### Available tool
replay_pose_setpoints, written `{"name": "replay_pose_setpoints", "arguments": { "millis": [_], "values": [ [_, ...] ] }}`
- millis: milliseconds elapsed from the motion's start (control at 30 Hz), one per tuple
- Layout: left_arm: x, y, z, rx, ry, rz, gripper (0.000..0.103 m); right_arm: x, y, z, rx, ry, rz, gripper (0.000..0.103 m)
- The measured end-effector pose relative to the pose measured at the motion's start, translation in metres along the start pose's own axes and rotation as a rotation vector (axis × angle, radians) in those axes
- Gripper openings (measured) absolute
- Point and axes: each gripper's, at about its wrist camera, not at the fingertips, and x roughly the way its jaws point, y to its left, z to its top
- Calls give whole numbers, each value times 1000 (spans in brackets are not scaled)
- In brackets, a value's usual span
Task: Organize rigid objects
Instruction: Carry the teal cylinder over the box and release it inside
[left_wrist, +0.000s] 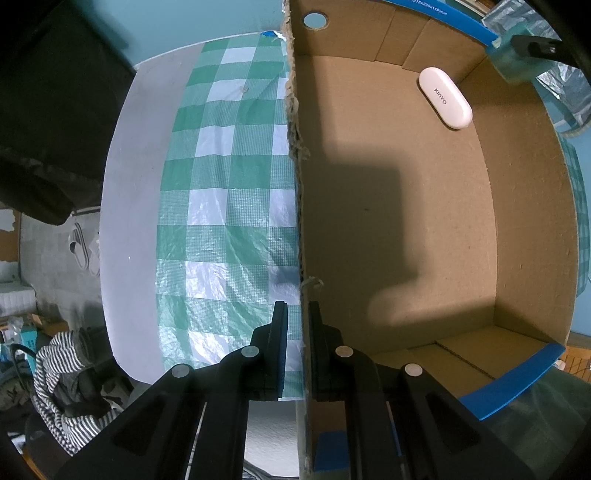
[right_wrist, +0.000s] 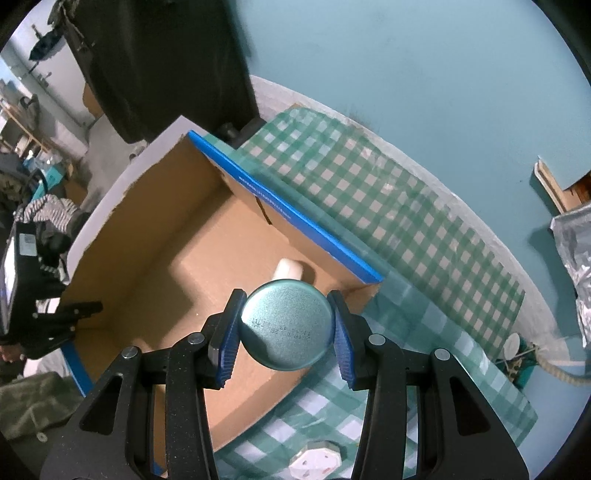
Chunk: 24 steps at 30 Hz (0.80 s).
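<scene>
Left gripper (left_wrist: 298, 321) clamps box wall (left_wrist: 300, 221). Right gripper (right_wrist: 286, 326) grips can (right_wrist: 285, 325). White case (left_wrist: 445, 98) reads "KINYO".

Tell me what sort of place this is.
Probably a room in a home, used as a work corner: a table under a green checked tablecloth, a cardboard box for sorting, and striped clothing and slippers on the floor beside it.

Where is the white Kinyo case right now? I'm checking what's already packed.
The white Kinyo case lies flat on the floor of the cardboard box, in the left wrist view's upper right, near a far corner and otherwise alone there.
</scene>
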Motion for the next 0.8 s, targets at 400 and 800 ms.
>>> {"name": "replay_pose_setpoints", "arguments": {
  "millis": [400,800],
  "values": [
    [3,-1,2,2,11,-1,10,28,-1,-6,12,66,-7,44],
    [3,-2,3,4,14,5,10,15,-8,-6,43,45,-11,52]
  ]
}}
